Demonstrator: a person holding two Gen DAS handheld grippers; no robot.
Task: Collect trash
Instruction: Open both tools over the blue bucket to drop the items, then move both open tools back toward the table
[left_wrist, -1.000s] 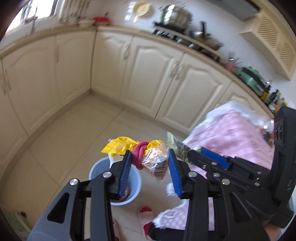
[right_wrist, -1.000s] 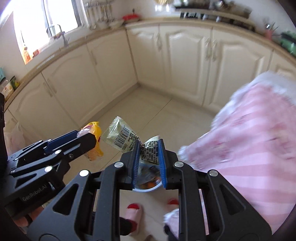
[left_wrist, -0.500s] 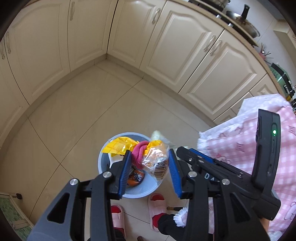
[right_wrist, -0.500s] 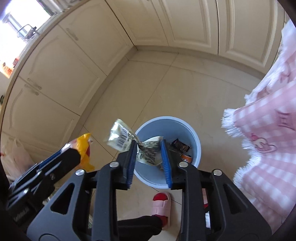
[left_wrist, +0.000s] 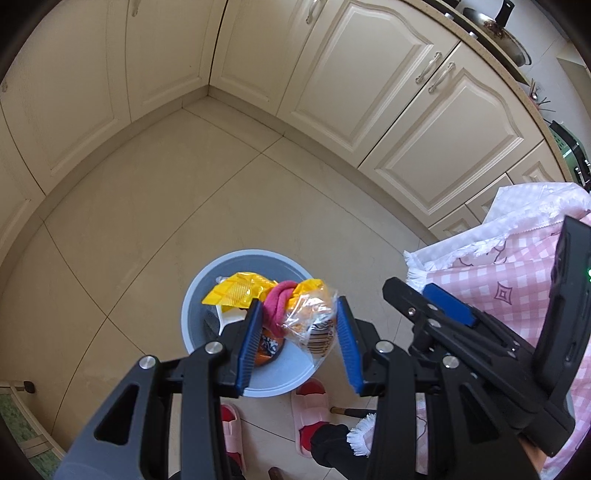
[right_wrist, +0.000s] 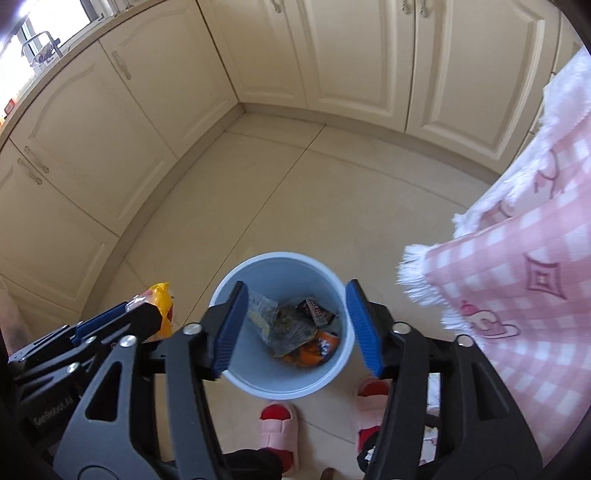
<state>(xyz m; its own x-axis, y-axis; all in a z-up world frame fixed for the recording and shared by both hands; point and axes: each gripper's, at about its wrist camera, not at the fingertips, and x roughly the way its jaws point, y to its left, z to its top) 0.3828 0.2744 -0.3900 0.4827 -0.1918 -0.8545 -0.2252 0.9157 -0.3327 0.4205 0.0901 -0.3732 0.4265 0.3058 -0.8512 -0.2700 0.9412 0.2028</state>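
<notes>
My left gripper (left_wrist: 300, 341) is shut on a yellow and pink snack bag (left_wrist: 295, 310) and holds it over the light blue trash bin (left_wrist: 207, 284) on the floor. My right gripper (right_wrist: 295, 325) is open and empty above the same bin (right_wrist: 273, 384). Several wrappers (right_wrist: 295, 328) lie at the bottom of the bin, among them the grey-green wrapper with a barcode. The left gripper with its yellow bag (right_wrist: 162, 302) shows at the left of the right wrist view. The right gripper's body (left_wrist: 480, 343) shows at the right of the left wrist view.
Cream kitchen cabinets (right_wrist: 110, 147) run around the tiled floor corner. A table with a pink checked cloth (right_wrist: 535, 295) stands at the right. The person's pink slippers (right_wrist: 277, 424) stand just behind the bin.
Both grippers tilted down over the bin. My right gripper opened and the grey-green wrapper dropped into the bin. My left gripper still holds the snack bag.
</notes>
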